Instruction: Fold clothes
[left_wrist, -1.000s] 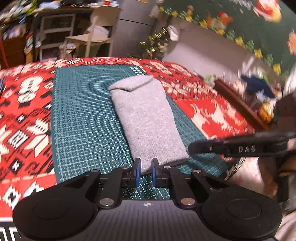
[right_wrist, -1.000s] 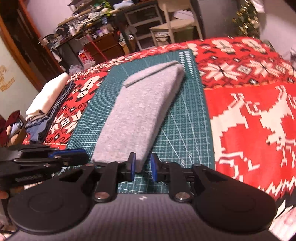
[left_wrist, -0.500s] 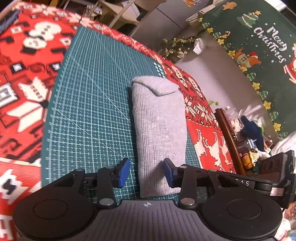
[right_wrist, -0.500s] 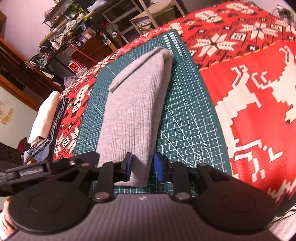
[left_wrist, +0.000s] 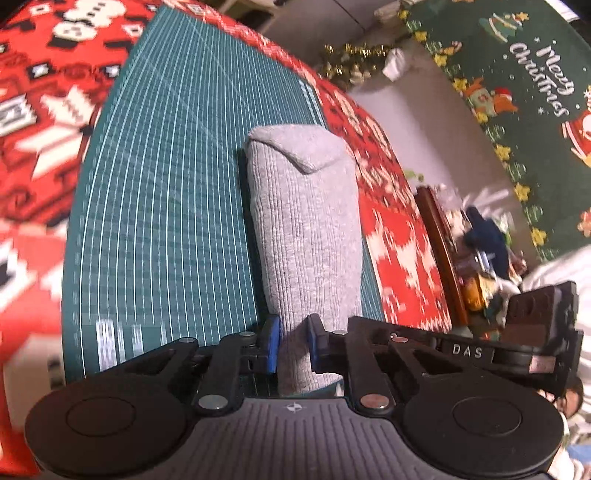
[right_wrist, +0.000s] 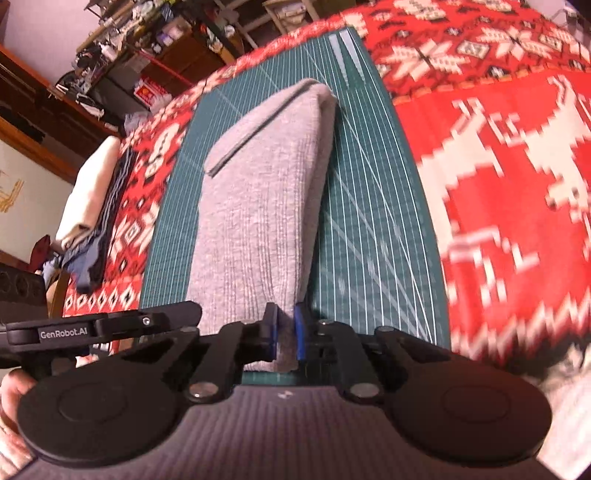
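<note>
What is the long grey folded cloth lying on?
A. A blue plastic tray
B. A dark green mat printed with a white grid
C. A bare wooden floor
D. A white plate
B: in both wrist views the grey cloth lies along a green grid mat, which itself sits on a red patterned cover.

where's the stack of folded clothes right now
In the right wrist view, the folded stack sits at far left on the red patterned cloth, left of the green cutting mat.

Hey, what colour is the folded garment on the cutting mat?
Light grey, ribbed knit folded garment; clearest in the left wrist view.
</note>
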